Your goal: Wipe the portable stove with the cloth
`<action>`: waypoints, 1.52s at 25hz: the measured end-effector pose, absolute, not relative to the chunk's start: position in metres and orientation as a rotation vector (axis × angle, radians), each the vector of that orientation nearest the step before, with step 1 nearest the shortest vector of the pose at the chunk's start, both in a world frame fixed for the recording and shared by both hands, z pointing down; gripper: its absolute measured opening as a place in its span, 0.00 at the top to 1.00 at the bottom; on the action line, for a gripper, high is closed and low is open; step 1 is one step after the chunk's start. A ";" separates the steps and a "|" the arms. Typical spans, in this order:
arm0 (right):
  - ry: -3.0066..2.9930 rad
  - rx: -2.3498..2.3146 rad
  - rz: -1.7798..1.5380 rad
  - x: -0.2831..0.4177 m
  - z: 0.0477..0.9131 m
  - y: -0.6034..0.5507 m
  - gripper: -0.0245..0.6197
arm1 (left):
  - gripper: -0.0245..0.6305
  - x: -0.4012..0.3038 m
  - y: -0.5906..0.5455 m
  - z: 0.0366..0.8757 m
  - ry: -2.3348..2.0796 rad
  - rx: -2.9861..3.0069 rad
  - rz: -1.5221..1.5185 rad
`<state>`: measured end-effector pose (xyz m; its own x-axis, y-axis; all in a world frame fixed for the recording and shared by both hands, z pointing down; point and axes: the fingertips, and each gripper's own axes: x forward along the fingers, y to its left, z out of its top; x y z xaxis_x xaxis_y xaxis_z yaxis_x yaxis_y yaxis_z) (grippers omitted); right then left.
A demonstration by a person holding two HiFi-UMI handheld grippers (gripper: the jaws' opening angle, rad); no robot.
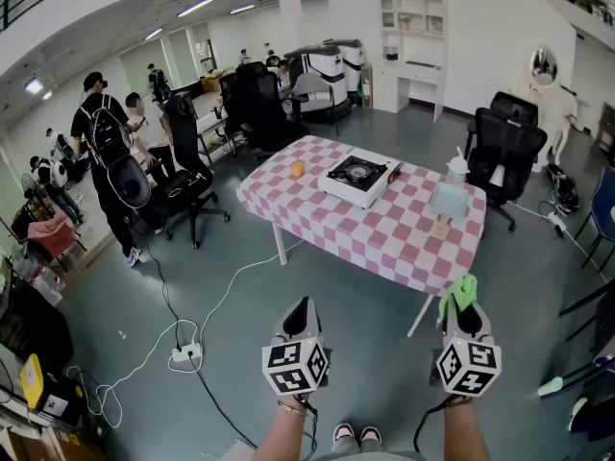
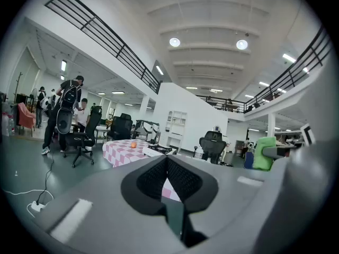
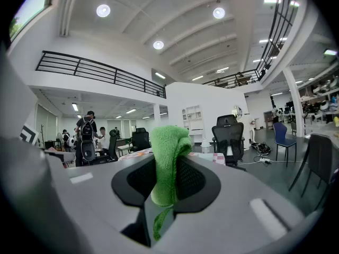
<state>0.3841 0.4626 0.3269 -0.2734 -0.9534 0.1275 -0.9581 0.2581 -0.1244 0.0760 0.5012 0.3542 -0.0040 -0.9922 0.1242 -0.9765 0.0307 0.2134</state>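
My right gripper (image 1: 465,311) is held low over the grey floor (image 1: 375,373). Its jaws are clamped on a fuzzy green cloth (image 3: 168,157) that bunches above the pads and trails below them. My left gripper (image 1: 301,307) is level beside it, jaws pressed together with nothing between them.

A white square portable stove with a black burner top (image 1: 357,175) sits well ahead of both grippers, on the pink-and-white checked counter (image 1: 384,236). A small orange object (image 1: 297,169) lies near the stove's left side. A black office chair (image 1: 505,148) stands behind the counter's right end.
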 end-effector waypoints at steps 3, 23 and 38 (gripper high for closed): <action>-2.481 1.854 0.251 0.374 0.324 0.466 0.82 | 0.96 0.070 0.504 0.353 -2.072 2.023 -0.104; -2.444 1.899 0.334 0.354 0.334 0.462 0.82 | 0.96 0.030 0.497 0.361 -2.051 2.010 -0.106; -2.465 1.856 0.260 0.333 0.329 0.347 0.82 | 0.96 0.019 0.391 0.360 -2.069 1.991 -0.091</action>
